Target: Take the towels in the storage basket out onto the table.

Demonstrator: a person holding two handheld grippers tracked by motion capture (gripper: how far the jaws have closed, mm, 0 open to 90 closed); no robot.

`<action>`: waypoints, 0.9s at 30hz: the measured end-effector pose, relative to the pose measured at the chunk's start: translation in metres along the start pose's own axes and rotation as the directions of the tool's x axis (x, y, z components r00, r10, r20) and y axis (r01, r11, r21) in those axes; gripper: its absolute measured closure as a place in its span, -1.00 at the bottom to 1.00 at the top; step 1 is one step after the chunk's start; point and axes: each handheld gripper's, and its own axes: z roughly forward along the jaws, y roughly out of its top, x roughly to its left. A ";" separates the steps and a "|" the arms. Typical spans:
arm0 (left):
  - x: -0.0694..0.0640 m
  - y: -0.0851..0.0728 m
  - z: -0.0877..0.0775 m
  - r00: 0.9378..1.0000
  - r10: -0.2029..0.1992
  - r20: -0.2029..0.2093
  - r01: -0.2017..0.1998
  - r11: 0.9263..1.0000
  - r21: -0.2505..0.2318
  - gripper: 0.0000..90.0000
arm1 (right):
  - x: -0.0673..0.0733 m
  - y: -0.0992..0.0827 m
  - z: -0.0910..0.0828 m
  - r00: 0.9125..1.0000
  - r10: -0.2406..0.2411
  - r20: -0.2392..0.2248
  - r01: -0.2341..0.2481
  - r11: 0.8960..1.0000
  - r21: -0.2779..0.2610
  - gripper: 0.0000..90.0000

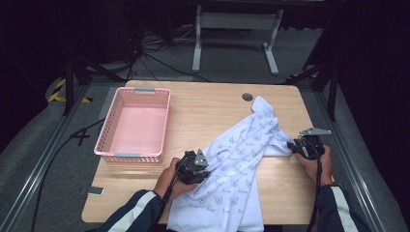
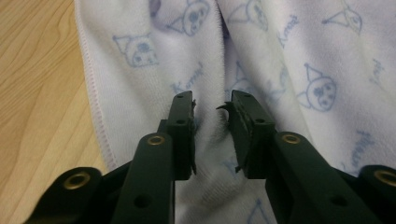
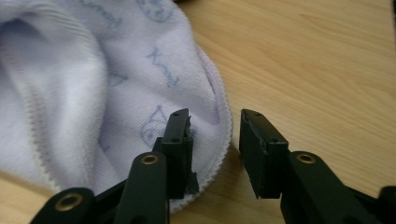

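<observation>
Your left gripper (image 2: 211, 109) has its jaws apart with a ridge of the white printed towel (image 1: 237, 159) bunched in the gap; the pads are not yet pressing on it. Your right gripper (image 3: 215, 126) is apart too, one jaw lying on the towel's hemmed edge and the other over bare wood, so the hem sits between them unclamped.

To grip well, I'd judge you should sink each pair of jaws until the lower pad slides under the cloth, then close fully on a single layer near the hem, not on the loose fold in the middle.

The towel lies diagonally across the right half of the tabletop (image 1: 203, 108), one corner reaching toward the far edge near the round grommet (image 1: 247, 96), its wide end hanging over the near edge. The pink basket (image 1: 134, 124) stands along the left edge, well apart from it.

The high view gives you that whole layout and both hands; the gripper views give what it cannot: the gap at each pair of pads, the stitched hem, and how much cloth lies between.
</observation>
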 end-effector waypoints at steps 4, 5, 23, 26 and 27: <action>-0.002 -0.008 -0.006 1.000 -0.008 -0.008 0.008 1.000 0.006 0.65 | -0.013 0.001 0.002 0.996 0.018 0.083 -0.018 1.000 0.008 0.40; -0.002 -0.009 -0.007 1.000 0.003 -0.014 -0.003 1.000 -0.008 0.67 | -0.018 0.000 0.003 0.995 0.031 0.100 -0.032 0.999 0.004 0.39; -0.014 -0.021 -0.014 0.999 0.017 0.027 -0.016 1.000 -0.023 0.37 | 0.017 0.012 -0.042 0.996 -0.067 -0.056 0.058 0.986 -0.158 0.26; -0.018 -0.020 -0.014 0.998 0.033 0.046 -0.032 0.999 -0.019 0.38 | 0.045 0.021 -0.029 0.981 -0.112 -0.161 0.086 0.984 -0.158 0.12; -0.019 -0.020 -0.012 0.998 0.034 0.048 -0.033 0.999 -0.032 0.38 | 0.050 0.023 -0.024 0.974 -0.125 -0.190 0.098 0.984 -0.147 0.13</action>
